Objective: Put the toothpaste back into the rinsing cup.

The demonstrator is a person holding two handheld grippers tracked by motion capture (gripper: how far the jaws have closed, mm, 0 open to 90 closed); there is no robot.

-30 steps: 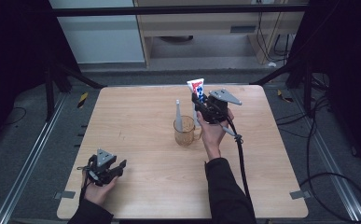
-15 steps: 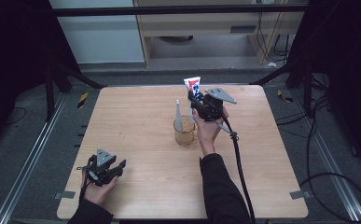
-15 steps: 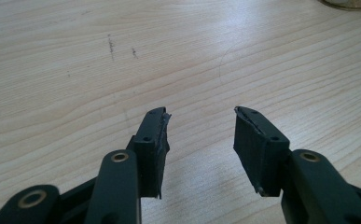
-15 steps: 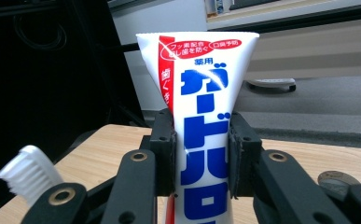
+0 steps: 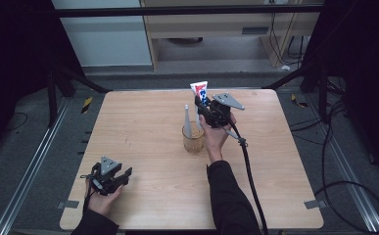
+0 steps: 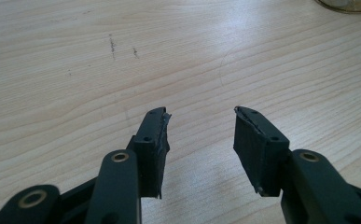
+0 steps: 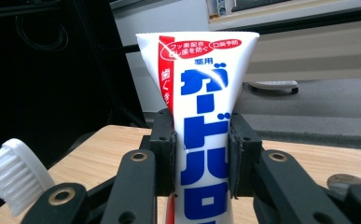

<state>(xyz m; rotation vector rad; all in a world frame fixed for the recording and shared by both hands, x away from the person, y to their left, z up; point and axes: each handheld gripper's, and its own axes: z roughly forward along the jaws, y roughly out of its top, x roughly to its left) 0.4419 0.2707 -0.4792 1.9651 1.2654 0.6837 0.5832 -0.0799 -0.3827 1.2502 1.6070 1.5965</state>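
Standing upright between the closed jaws of the right gripper (image 7: 200,154), the toothpaste tube (image 7: 201,116) was clamped at its middle, its flat crimped end pointing up and its cap end hidden below the jaws. In the high view the tube (image 5: 200,91) was held above the far middle of the table (image 5: 143,122), just behind the glass cup (image 5: 193,139), and the right gripper (image 5: 207,108) hovered over the cup's far rim. A toothbrush (image 5: 187,120) already leaned in the cup, its bristled head (image 7: 3,175) showing close at the tube's side in the right gripper view.

The likeliest trouble, judging from this, was the tube's lower end catching the rim or knocking the toothbrush on the way down, since the two stood so near; a light cup could then tip or slide. A soft tube squeezed at the waist could also buckle or slip through the pads if pressed against anything, and whether its cap sat over the opening could not be told. Letting go too high would let it drop and topple out.

Well apart, at the near left corner, the left gripper (image 5: 109,177) rested low over bare wood with its jaws spread and nothing between them (image 6: 201,135), too far off to steady the cup.
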